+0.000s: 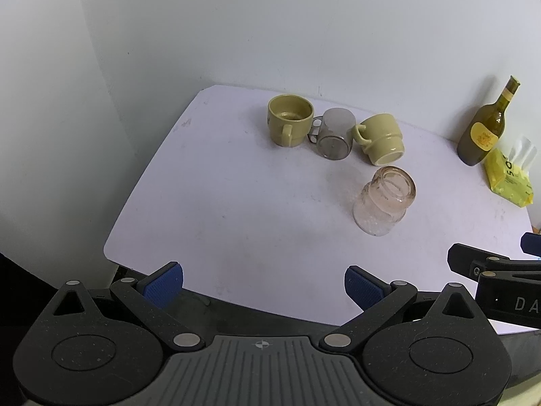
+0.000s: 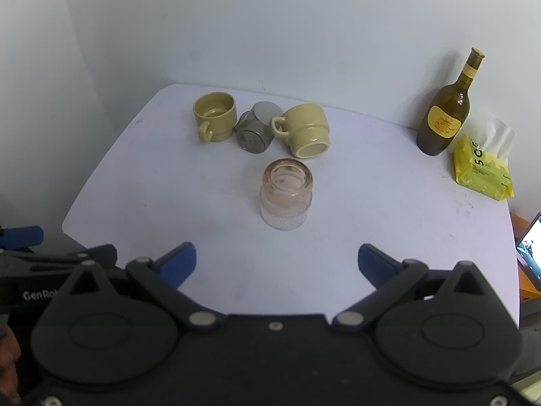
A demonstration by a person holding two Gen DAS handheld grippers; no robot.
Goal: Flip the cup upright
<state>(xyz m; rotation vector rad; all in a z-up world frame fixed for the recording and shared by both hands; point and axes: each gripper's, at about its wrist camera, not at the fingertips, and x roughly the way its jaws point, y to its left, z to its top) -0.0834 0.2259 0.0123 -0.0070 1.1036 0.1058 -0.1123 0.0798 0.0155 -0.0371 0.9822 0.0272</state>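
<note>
Several cups stand on a white table [image 1: 236, 203] [image 2: 169, 186]. One olive mug [image 1: 289, 120] [image 2: 213, 115] stands upright at the back. A second olive mug [image 1: 380, 138] [image 2: 306, 130] lies tipped with its base toward me. A clear glass mug [image 1: 334, 133] [image 2: 257, 132] lies between them. A pinkish glass cup [image 1: 385, 201] [image 2: 286, 198] stands upside down nearer to me. My left gripper [image 1: 263, 286] is open and empty at the table's near edge. My right gripper [image 2: 277, 262] is open and empty, just short of the pinkish cup.
A dark green bottle [image 1: 487, 128] [image 2: 446, 111] stands at the back right by the wall. A yellow tissue pack [image 1: 509, 176] [image 2: 481, 167] lies beside it. Each gripper shows in the other's view: the right one [image 1: 500, 277], the left one [image 2: 37, 264]. A screen [image 2: 531, 250] sits beyond the right edge.
</note>
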